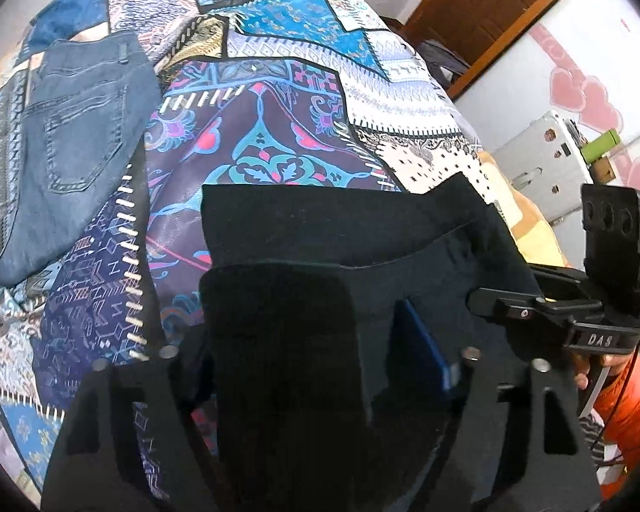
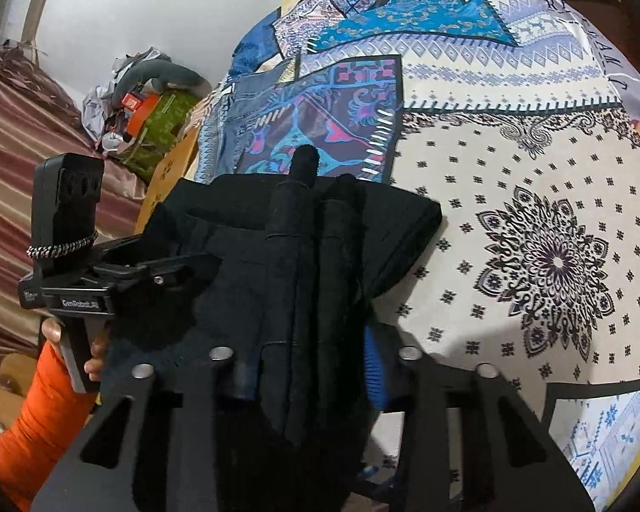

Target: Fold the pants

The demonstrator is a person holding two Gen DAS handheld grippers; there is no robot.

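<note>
We hold the black pants [image 1: 341, 230] with both tools over a bed spread with a patchwork bedcover [image 1: 277, 98]. The left tool [image 1: 320, 362] sits low in its view, black cloth bunched between its fingers — pinching the pants, fabric filling the gap and hiding the pads. The right tool [image 2: 315, 367] has its fingers drawn close together on a thick gathered fold of the same pants, clamping it; a blue pad [image 2: 373, 367] shows beside the cloth. The pants hang in front of both cameras, the far edge draped over the bedcover near the bed's side. In the left wrist view the other tool shows at right, held by a hand [image 1: 593, 367] in an orange sleeve [image 1: 631, 418]. Folded blue jeans [image 1: 77, 141] lie flat on the bedcover — well apart from the black pants, up left.
</note>
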